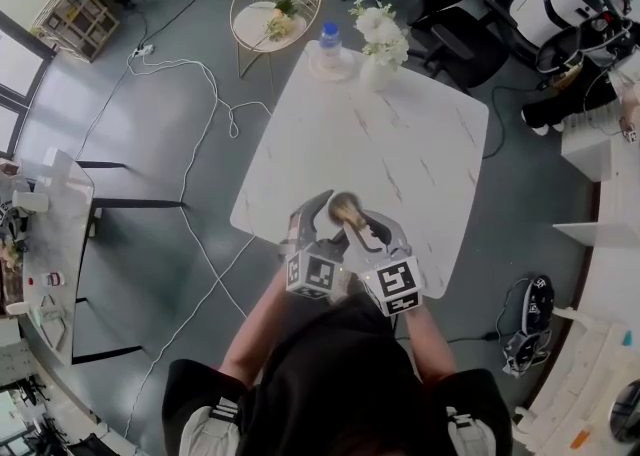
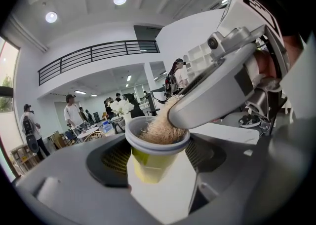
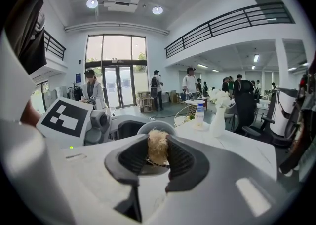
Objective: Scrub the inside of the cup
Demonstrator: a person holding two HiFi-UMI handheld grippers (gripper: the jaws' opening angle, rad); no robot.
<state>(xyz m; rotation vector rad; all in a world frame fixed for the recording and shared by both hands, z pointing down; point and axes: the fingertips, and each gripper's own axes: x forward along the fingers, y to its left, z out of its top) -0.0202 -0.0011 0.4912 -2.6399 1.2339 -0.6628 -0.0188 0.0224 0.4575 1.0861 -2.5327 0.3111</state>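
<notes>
You are working at the white table, which is filling the middle of the head view. Both grippers are meeting over its lower edge. Your left gripper is keeping its jaws clamped on the yellow cup, which is standing upright in the lower centre of the left gripper view. Your right gripper is pressing its jaws together on a tan fibrous scrubber and is pushing it into the cup's mouth from the upper right. The scrubbing seems to be under way. The scrubber is covering the inside, so I cannot tell how much is remaining.
</notes>
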